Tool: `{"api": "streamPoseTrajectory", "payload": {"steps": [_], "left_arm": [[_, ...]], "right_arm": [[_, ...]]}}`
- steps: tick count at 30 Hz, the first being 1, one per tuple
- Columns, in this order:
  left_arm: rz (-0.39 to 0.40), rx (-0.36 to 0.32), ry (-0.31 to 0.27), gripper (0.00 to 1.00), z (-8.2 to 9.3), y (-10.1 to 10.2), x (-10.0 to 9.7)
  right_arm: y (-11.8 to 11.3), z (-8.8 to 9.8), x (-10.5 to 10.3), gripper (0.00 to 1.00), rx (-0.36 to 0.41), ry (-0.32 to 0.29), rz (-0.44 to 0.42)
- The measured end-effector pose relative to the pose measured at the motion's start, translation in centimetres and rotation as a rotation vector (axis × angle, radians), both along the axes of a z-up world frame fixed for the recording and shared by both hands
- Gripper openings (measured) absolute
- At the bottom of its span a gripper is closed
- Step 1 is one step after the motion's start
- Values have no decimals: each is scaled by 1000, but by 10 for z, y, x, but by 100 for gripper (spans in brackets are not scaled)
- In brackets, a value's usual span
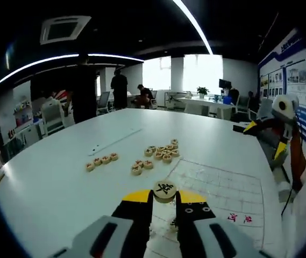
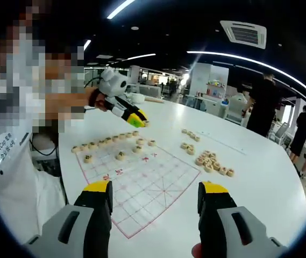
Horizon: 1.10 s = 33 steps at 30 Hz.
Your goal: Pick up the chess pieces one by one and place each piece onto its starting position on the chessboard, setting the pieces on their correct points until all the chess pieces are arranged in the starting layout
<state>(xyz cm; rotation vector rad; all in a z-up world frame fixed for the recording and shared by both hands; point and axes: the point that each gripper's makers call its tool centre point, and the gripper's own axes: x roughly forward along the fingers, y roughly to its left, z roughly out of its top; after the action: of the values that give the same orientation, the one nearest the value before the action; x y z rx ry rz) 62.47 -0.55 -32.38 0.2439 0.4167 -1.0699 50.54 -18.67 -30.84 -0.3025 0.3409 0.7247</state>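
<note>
Nearest the lens in the left gripper view, the left claw (image 1: pixel 164 198) is closed narrowly on one round chess piece (image 1: pixel 164 189), its black character facing the camera, held between the yellow-tipped jaws above the near edge of the printed chessboard (image 1: pixel 225 185). The grid spreads ahead and to the right of the held piece, so the coming placement turns on carrying it forward over the lines to its own point; which point that is I cannot tell. The loose pieces (image 1: pixel 162 152) lie in a cluster further along the white surface (image 1: pixel 50 183), off the board's far-left corner, with a short row (image 1: pixel 101 160) toward the left edge. In the right gripper view the right claw (image 2: pixel 155 196) stands wide with nothing between its jaws, hovering over the board's near corner, and the left claw shows across the board, raised above the far rows where placed pieces (image 2: pixel 112 141) already sit. The waiting pile (image 2: pixel 212 161) lies off the board's right side, nearer the right claw.
</note>
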Motion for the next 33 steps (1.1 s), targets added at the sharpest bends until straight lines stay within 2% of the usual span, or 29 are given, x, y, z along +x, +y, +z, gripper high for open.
{"api": "streamPoseTrajectory", "payload": {"steps": [5,6,8,14,20,24,33], "left_arm": [[-73,4,33,19,-10,2,-52],[-79,6,38,19,-12,2,-56],[-124,28,75,19,-25,1,-82],[-183,49,133,19,-46,-5,-112],[-189,82,168,19,-63,-7,-114],[-206,118,212,20,-75,-7,-119],[-213,144,223,21,-81,-6,-118]], "right_arm": [[1,0,0,64,-3,1,3],[1,0,0,64,-3,1,4],[3,-1,-1,64,-5,1,6],[3,0,-2,64,-5,0,6],[3,0,-2,64,-6,-2,4],[1,0,-2,64,-5,-2,-1],[1,0,-1,64,-4,0,-1]]}}
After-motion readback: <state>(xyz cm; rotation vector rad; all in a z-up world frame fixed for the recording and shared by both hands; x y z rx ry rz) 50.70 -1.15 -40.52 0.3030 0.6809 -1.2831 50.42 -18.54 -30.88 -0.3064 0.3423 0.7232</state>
